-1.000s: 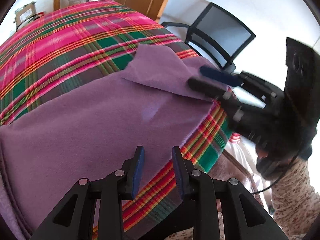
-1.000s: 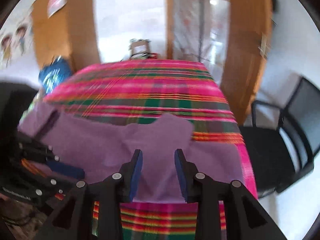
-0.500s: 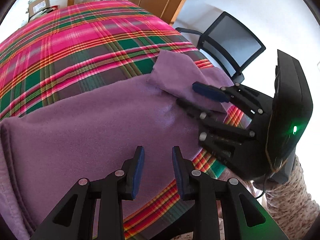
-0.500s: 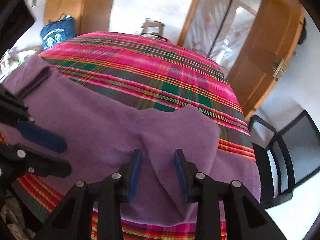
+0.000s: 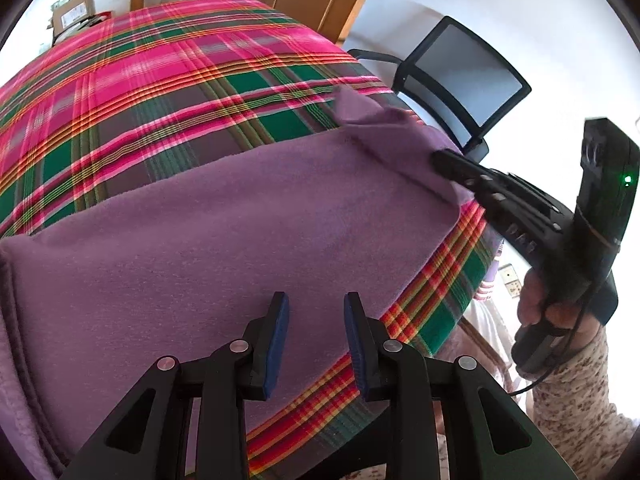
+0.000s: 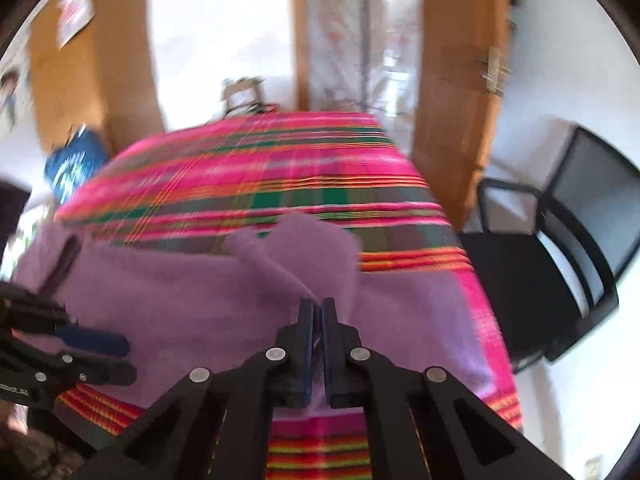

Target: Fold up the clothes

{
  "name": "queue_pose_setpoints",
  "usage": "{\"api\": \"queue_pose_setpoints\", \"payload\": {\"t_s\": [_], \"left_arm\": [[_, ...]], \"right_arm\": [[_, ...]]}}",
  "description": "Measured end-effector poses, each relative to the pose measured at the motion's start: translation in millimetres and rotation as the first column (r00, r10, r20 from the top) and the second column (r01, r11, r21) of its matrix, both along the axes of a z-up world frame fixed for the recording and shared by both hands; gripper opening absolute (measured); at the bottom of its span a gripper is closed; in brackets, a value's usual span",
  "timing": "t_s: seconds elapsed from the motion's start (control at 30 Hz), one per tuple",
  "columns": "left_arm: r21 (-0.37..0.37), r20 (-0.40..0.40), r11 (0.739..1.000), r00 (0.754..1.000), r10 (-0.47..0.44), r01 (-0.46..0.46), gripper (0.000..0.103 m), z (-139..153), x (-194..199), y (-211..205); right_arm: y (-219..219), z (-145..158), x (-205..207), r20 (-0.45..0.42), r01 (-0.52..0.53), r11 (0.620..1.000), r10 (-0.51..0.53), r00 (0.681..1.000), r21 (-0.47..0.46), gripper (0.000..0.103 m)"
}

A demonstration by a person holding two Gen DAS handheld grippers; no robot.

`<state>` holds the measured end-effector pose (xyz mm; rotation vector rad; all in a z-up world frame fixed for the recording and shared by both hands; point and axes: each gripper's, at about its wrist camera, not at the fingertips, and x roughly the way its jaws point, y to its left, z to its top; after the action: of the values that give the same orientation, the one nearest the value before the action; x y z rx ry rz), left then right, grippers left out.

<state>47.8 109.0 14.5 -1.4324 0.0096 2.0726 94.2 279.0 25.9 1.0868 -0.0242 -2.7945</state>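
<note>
Your right gripper point(image 6: 317, 306) fingers are pinched on a fold of the purple cloth point(image 5: 208, 236), which lies flat on the plaid-covered bench point(image 5: 140, 92). Your left gripper point(image 5: 316, 316) fingers hang apart above it, holding nothing. The right view is blurry, so the pinch looks thin; lift slowly and keep the edge straight.

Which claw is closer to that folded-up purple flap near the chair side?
Right. The right claw is shut on the purple flap; the left claw hovers open over the purple garment's near edge.
</note>
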Motion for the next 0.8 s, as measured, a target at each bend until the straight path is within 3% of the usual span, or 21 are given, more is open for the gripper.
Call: {"api": "queue_pose_setpoints", "payload": {"t_s": [0.17, 0.33, 0.47, 0.63, 0.8], "left_arm": [[-0.005, 0.002, 1.0, 1.0, -0.006, 0.006, 0.029, -1, 1, 3], [-0.001, 0.008, 1.0, 1.0, -0.003, 0.003, 0.029, -1, 0, 4], [-0.004, 0.007, 1.0, 1.0, -0.008, 0.008, 0.029, -2, 0, 4], [-0.004, 0.009, 1.0, 1.0, -0.012, 0.012, 0.029, -2, -1, 6], [-0.005, 0.009, 1.0, 1.0, -0.011, 0.011, 0.029, -2, -2, 7]], "right_arm": [[31, -1, 8, -0.004, 0.076, 0.995, -0.077, 0.997, -0.07, 0.003], [36, -4, 3, 0.012, 0.177, 0.984, -0.177, 0.984, 0.021, 0.003], [51, -10, 2, 0.04, 0.22, 0.974, -0.218, 0.975, -0.046, 0.004], [55, -5, 8, 0.024, 0.267, 0.963, -0.267, 0.963, -0.016, 0.004], [63, 5, 16, -0.023, 0.346, 0.935, -0.349, 0.937, -0.079, 0.004]]}}
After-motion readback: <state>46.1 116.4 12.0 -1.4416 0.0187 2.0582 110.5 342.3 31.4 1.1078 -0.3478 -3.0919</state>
